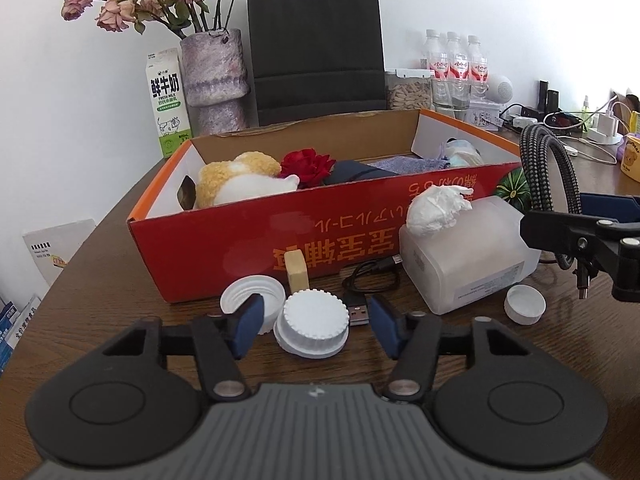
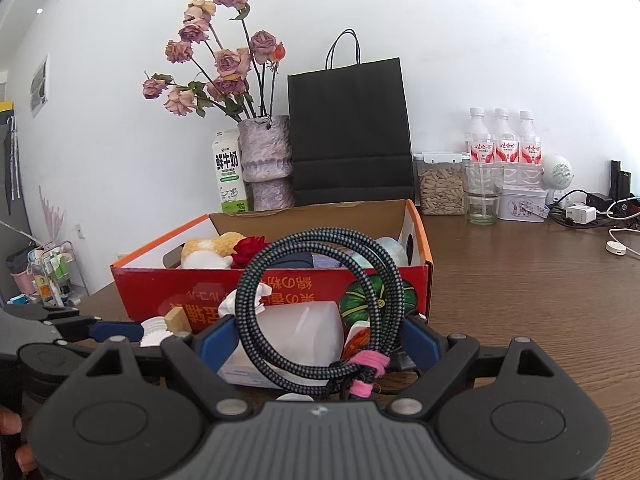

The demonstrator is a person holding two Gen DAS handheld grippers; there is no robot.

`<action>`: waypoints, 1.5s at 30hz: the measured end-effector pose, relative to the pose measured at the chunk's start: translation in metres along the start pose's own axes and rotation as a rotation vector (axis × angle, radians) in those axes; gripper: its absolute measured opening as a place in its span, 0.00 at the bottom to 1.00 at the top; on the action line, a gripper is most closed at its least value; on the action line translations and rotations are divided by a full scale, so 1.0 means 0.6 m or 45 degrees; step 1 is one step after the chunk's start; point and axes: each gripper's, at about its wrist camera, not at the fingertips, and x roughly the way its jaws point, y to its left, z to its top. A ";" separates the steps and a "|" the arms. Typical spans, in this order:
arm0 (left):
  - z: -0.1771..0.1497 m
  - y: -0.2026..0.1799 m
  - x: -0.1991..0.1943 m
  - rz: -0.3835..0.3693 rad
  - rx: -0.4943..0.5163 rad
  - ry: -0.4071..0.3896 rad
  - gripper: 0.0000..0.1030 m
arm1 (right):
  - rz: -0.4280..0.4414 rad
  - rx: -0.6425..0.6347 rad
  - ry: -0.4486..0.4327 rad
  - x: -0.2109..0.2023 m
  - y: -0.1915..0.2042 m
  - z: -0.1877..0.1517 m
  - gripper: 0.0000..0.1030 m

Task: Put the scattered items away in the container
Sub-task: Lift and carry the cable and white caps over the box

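On the wooden table (image 1: 100,264), a red cardboard box (image 1: 256,236) already holding a plush toy (image 1: 236,180) and a red fabric rose (image 1: 306,166) is sitting behind a frosted tissue box (image 1: 468,256). The right tongs (image 2: 320,340) are gripping a coiled braided cable (image 2: 320,304) just before the box, while the left tongs (image 1: 316,320) are hovering, spread apart, around a white ribbed cap (image 1: 314,322). The springy coil's dangling loops could be catching the box's near wall, or the cap could be skidding away from uneven pads.

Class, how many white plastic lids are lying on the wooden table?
3: a ridged white plastic lid between the left gripper's fingers, one upturned behind it, one beside the tissue box. Others may be hidden.
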 end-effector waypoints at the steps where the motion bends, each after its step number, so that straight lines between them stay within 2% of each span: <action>1: 0.000 0.000 -0.001 0.002 0.000 -0.003 0.38 | 0.000 -0.001 0.001 0.000 0.000 0.000 0.85; 20: 0.002 0.045 -0.065 -0.011 -0.148 -0.152 0.36 | 0.002 -0.012 -0.021 -0.005 0.002 0.000 0.85; 28: 0.009 0.077 -0.086 -0.007 -0.223 -0.178 0.36 | -0.006 -0.044 -0.052 -0.014 0.008 0.005 0.85; 38: 0.053 0.083 -0.101 -0.017 -0.217 -0.277 0.36 | -0.001 -0.111 -0.140 -0.029 0.028 0.059 0.85; 45: 0.115 0.075 -0.090 -0.036 -0.224 -0.362 0.36 | 0.001 -0.137 -0.156 0.010 0.043 0.120 0.85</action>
